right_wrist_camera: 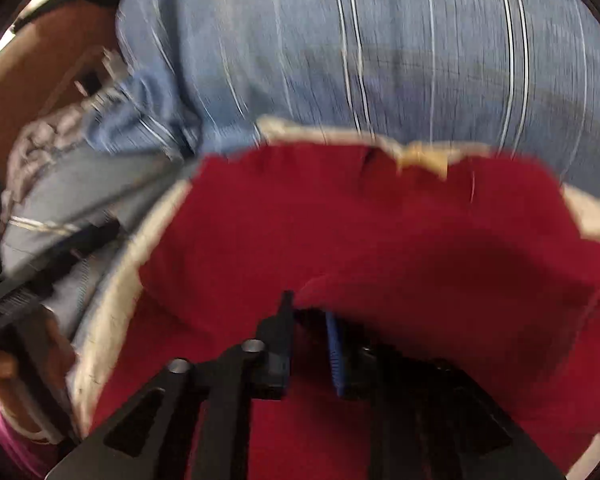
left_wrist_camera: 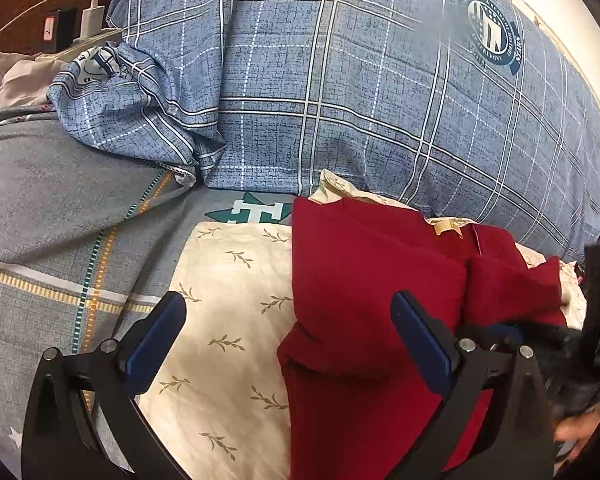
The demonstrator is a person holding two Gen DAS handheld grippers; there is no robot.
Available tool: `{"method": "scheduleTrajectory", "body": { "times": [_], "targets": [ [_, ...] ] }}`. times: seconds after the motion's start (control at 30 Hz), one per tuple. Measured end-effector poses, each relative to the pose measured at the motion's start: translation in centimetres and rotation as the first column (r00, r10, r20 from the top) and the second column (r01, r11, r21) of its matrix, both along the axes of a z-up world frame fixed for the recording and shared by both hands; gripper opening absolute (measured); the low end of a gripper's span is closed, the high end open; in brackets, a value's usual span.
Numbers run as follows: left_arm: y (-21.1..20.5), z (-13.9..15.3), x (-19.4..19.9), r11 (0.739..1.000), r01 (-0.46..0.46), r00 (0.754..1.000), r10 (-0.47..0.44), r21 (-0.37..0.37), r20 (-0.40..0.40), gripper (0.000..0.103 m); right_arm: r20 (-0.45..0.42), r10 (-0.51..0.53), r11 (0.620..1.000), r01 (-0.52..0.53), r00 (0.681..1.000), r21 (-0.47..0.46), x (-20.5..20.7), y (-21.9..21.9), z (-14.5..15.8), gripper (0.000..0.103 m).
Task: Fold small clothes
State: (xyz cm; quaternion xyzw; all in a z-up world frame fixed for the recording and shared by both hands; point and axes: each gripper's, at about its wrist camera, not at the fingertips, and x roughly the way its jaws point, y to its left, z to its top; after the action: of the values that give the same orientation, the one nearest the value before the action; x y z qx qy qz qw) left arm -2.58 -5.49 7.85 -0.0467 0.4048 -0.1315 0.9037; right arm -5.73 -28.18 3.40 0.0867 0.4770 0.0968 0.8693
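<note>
Folding a small red garment (left_wrist_camera: 364, 280), now part-folded: 1 flap already lies doubled over the body, with a tan label (left_wrist_camera: 448, 229) showing at the far edge. Resting on a cream leaf-print cloth (left_wrist_camera: 228, 312), which sits in turn on a grey striped bedsheet (left_wrist_camera: 60, 248), with a bulky blue plaid quilt (left_wrist_camera: 340, 92) heaped beyond. Lying mostly under and beyond the right finger of the left gripper (left_wrist_camera: 288, 344), whose 2 blue-padded fingers (left_wrist_camera: 156, 340) stand wide apart, empty, above the cream cloth and the garment's near left edge. Seen through heavy blur from the right wrist: right gripper (right_wrist_camera: 308, 344) with fingers narrowly parted, a raised fold of red fabric (right_wrist_camera: 340, 292) just beyond the tips; whether any cloth remains pinched, cannot tell. Judged step: a fold carried across and being let go, with the far side and right part not yet squared. Next move likely calls for drawing the right fingers clear without dragging the flap back, then pinching the remaining loose edge, lifting low, and laying it over evenly so the edges align. Also in view at far left: a white charger plug (left_wrist_camera: 92, 20) and cable.
</note>
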Motion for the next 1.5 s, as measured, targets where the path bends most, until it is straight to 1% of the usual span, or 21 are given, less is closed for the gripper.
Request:
{"method": "scheduleTrajectory", "body": {
  "times": [0.07,0.1,0.13,0.23,0.3,0.4,0.47,0.53,0.6,0.7,0.8,0.87,0.93,1.0,1.07,1.13,1.2,1.27,1.33,1.37,1.5],
  "targets": [
    [-0.1,-0.1,0.0,1.0,0.006,1.0,-0.006,-0.006,-0.003,0.102,0.046,0.014,1.0,-0.015,0.999,0.021,-1.3,-0.5,0.4,0.044],
    [-0.2,-0.1,0.0,1.0,0.009,1.0,-0.009,-0.005,-0.003,0.102,0.055,0.016,1.0,-0.018,0.998,0.024,-1.9,-0.7,0.6,0.058],
    [-0.4,-0.2,0.0,1.0,0.015,1.0,-0.015,-0.002,-0.002,0.102,0.072,0.014,0.999,-0.016,0.997,0.028,-2.8,-1.1,1.2,0.065],
    [-1.2,-0.3,-0.3,0.999,0.041,0.999,-0.041,0.014,0.006,0.102,0.137,-0.02,1.0,0.017,0.99,0.026,-6.0,-3.1,2.7,0.067],
    [-2.0,-0.3,-0.8,0.997,0.076,0.997,-0.076,0.018,0.014,0.102,0.147,-0.059,0.998,0.053,0.987,0.042,-7.0,-4.7,3.3,0.068],
    [-4.0,-0.2,-1.9,0.987,0.154,0.987,-0.156,0.047,0.033,0.102,0.143,-0.162,0.974,0.135,0.976,0.182,-8.6,-7.8,3.0,0.07],
    [-5.2,-0.1,-2.7,0.98,0.185,0.981,-0.189,0.077,0.048,0.102,0.097,-0.22,0.949,0.19,0.971,0.252,-8.2,-9.4,2.3,0.07],
    [-5.9,-0.2,-3.1,0.973,0.207,0.975,-0.214,0.101,0.055,0.102,0.088,-0.249,0.928,0.212,0.965,0.305,-7.2,-10.0,1.7,0.069],
    [-6.0,-0.2,-3.3,0.967,0.218,0.972,-0.226,0.129,0.056,0.102,0.099,-0.259,0.932,0.222,0.961,0.286,-5.9,-9.6,1.7,0.069],
    [-4.9,0.2,-3.0,0.971,0.194,0.976,-0.205,0.14,0.072,0.102,0.166,-0.2,0.951,0.15,0.966,0.272,-2.4,-7.2,3.4,0.07],
    [-3.2,1.0,-2.3,0.979,0.179,0.979,-0.187,0.099,0.084,0.102,0.204,-0.107,0.963,0.05,0.973,0.264,0.9,-4.1,4.9,0.07],
    [-2.4,1.1,-1.8,0.984,0.162,0.982,-0.169,0.081,0.087,0.102,0.197,-0.04,0.964,-0.014,0.979,0.266,3.8,-1.3,5.4,0.07],
    [-2.3,0.8,-1.4,0.985,0.157,0.984,-0.162,0.076,0.072,0.102,0.162,-0.005,0.962,-0.039,0.987,0.269,5.4,0.4,5.2,0.069],
    [-2.6,0.4,-1.0,0.983,0.162,0.984,-0.167,0.082,0.054,0.102,0.158,0.009,0.966,-0.049,0.987,0.256,5.3,1.0,5.5,0.068],
    [-3.0,0.1,-1.0,0.981,0.174,0.983,-0.179,0.088,0.048,0.102,0.21,-0.008,0.972,-0.041,0.978,0.231,3.7,0.3,6.2,0.07],
    [-3.6,-0.2,-1.1,0.977,0.194,0.979,-0.198,0.084,0.042,0.102,0.266,-0.054,0.983,0.005,0.962,0.182,0.7,-1.4,6.6,0.081],
    [-4.0,-0.5,-1.0,0.977,0.204,0.978,-0.206,0.067,0.03,0.102,0.285,-0.096,0.984,0.047,0.954,0.173,-2.1,-3.7,6.7,0.084],
    [-4.7,-0.6,-0.7,0.98,0.195,0.981,-0.195,0.051,0.009,0.102,0.264,-0.158,0.973,0.105,0.951,0.205,-4.8,-6.7,6.3,0.084],
    [-5.3,-0.6,-0.3,0.981,0.189,0.982,-0.189,0.039,-0.006,0.102,0.195,-0.208,0.956,0.156,0.958,0.25,-7.6,-10.0,5.4,0.084],
    [-5.6,-0.6,0.1,0.982,0.186,0.983,-0.185,0.035,-0.01,0.102,0.183,-0.23,0.95,0.179,0.956,0.258,-8.8,-11.2,5.0,0.084],
    [-7.4,-0.4,2.5,0.985,0.157,0.988,-0.156,0.075,-0.023,0.101,0.191,-0.284,0.948,0.245,0.94,0.204,-12.9,-13.9,4.5,0.084]
  ]
}}
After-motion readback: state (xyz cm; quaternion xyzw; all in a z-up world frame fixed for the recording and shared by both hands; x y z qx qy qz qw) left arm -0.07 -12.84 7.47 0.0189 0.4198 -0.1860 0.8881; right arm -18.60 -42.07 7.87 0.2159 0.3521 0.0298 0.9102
